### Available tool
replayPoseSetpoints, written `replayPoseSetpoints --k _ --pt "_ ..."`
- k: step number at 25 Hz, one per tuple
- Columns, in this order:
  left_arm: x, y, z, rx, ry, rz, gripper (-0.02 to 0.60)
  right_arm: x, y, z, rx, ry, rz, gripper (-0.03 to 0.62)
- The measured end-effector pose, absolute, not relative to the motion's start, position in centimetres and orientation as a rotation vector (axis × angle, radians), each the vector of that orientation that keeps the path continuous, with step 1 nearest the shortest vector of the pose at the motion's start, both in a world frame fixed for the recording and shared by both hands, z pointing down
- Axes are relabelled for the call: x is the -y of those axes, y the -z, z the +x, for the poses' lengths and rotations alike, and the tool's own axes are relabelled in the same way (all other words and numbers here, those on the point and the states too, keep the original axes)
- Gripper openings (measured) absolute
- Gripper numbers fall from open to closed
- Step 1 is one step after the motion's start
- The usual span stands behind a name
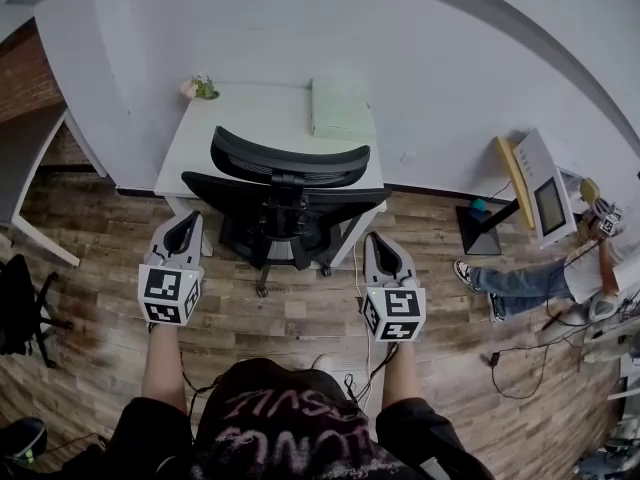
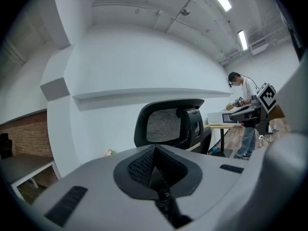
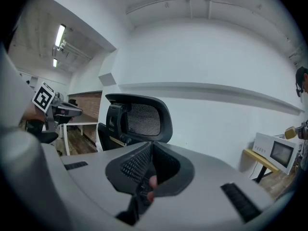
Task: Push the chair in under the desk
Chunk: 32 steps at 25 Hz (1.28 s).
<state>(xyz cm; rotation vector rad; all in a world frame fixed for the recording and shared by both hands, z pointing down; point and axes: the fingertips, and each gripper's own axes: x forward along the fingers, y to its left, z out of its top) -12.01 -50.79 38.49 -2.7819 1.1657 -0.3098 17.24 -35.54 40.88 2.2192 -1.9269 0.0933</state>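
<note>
- The chair (image 1: pixel 285 183) stands with its back to you and its seat towards the desk (image 1: pixel 250 118); from the head view its backrest overlaps the desk's near edge, so it looks at least partly tucked in, with the castor base on the wood floor (image 1: pixel 300 313) just in front
- The desk sits against the white wall with a pale box (image 1: pixel 340 106) at its rear, so the chair has only one way in: straight ahead
- Your left gripper (image 1: pixel 183 220) and right gripper (image 1: pixel 383 242) flank the chair, one on each side, both apart from it and touching nothing
- Both tongs are clenched on nothing, jaws pressed together; that likely suits a push, since blunt closed tips won't snag the mesh
- Holding them level and evenly spaced probably helps keep the swivelling chair from turning as it rolls
</note>
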Motion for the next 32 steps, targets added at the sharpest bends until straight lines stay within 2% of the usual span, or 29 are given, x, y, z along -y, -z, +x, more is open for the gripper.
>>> replayPoseSetpoints --k 13,32 --pt "49.4 -38.2 -10.2 -1.186 0.322 -2.754 0.015 35.3 -40.7 19.1 1.976 -0.053 2.180 0.026" --pt "49.9 -37.2 -10.9 -1.268 0.290 -2.720 0.015 36.1 -40.2 19.8 1.978 -0.021 2.174 0.026"
